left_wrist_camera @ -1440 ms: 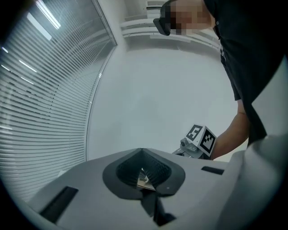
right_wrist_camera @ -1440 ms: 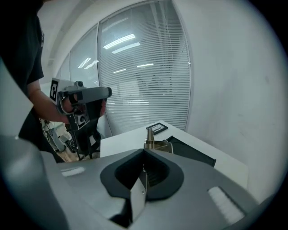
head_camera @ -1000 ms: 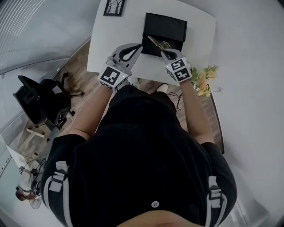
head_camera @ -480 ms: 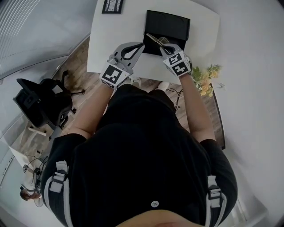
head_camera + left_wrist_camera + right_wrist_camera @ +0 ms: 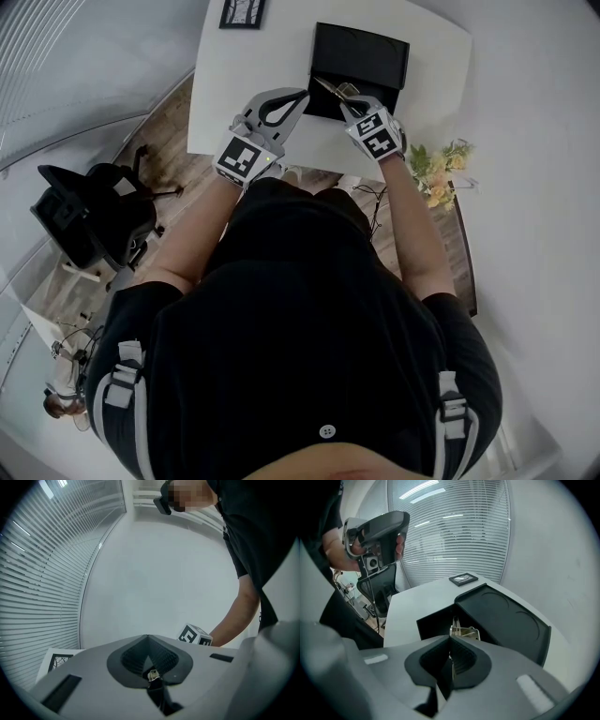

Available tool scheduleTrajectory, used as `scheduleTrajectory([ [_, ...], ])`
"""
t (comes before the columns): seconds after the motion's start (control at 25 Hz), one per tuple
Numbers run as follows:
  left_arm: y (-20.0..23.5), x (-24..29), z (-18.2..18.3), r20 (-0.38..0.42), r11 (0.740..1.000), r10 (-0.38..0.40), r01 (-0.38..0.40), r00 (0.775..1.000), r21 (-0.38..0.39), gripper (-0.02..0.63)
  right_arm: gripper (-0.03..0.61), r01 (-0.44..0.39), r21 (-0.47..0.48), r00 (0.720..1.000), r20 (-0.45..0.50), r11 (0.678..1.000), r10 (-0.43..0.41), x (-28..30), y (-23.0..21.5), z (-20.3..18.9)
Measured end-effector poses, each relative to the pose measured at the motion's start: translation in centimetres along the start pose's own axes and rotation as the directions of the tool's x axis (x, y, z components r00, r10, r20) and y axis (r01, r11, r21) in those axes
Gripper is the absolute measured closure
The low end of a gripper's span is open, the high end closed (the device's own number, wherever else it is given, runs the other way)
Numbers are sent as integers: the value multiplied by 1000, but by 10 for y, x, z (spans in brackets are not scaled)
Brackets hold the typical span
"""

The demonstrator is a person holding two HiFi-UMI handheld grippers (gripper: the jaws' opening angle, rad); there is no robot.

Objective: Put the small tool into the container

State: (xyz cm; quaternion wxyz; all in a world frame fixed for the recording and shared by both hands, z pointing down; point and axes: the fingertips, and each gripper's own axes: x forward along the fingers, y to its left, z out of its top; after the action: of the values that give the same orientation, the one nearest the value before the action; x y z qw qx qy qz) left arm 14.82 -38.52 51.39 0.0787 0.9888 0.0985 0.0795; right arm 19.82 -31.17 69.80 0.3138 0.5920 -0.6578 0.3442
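Right gripper (image 5: 450, 640) is clamped down hard, jaws pinched on the small metal tool (image 5: 462, 631). The shiny end pokes out past the tips and hangs right over the open container (image 5: 435, 620), above its near left part. Whether metal is touching the black wall, I can't tell from here. The container's lid (image 5: 506, 616) lies thrown back flat beside the opening, with two round hollows showing on its inner face.

Over to the left gripper (image 5: 148, 641): jaws pressed together, nothing between them. It's held up over the near edge of the table (image 5: 246, 84), just left of the container, its nose tilted up toward the pale wall. The two grippers sit close together, tips almost level with the container's near left corner.

The container itself sits on the white table toward the far edge, right of the middle. At the far left corner lies a small picture frame (image 5: 241, 13), well apart from the action.

Beyond the table's near right corner, a bunch of yellow flowers (image 5: 437, 171). Down on the floor to the left stands a black office chair (image 5: 84, 217), and window blinds (image 5: 450, 531) run behind it all.
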Motion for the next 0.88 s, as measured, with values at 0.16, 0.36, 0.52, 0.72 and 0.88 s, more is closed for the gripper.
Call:
scheduleTrajectory([
  [0.16, -2, 0, 0, -10, 1000, -1, 1, 1000, 1, 607, 563, -8, 2, 1000, 0, 1000, 8, 8, -2, -7],
  [0.36, 1, -2, -4, -27, 1000, 21, -21, 999, 1, 607, 554, 17, 0, 1000, -9, 1000, -17, 8, -9, -5],
  [0.52, -1, -2, -2, -27, 1000, 16, -16, 999, -5, 607, 488, 87, -5, 996, 4, 996, -87, 0, -21, 0],
  [0.72, 0, 0, 5, -29, 1000, 7, -7, 1000, -10, 607, 482, 172, 29, 981, 90, 985, -174, -34, -32, 25],
  [0.88, -7, 2, 22, -9, 1000, -15, 15, 1000, 5, 607, 485, 183, 82, 952, 232, 980, -198, -77, -20, 59],
])
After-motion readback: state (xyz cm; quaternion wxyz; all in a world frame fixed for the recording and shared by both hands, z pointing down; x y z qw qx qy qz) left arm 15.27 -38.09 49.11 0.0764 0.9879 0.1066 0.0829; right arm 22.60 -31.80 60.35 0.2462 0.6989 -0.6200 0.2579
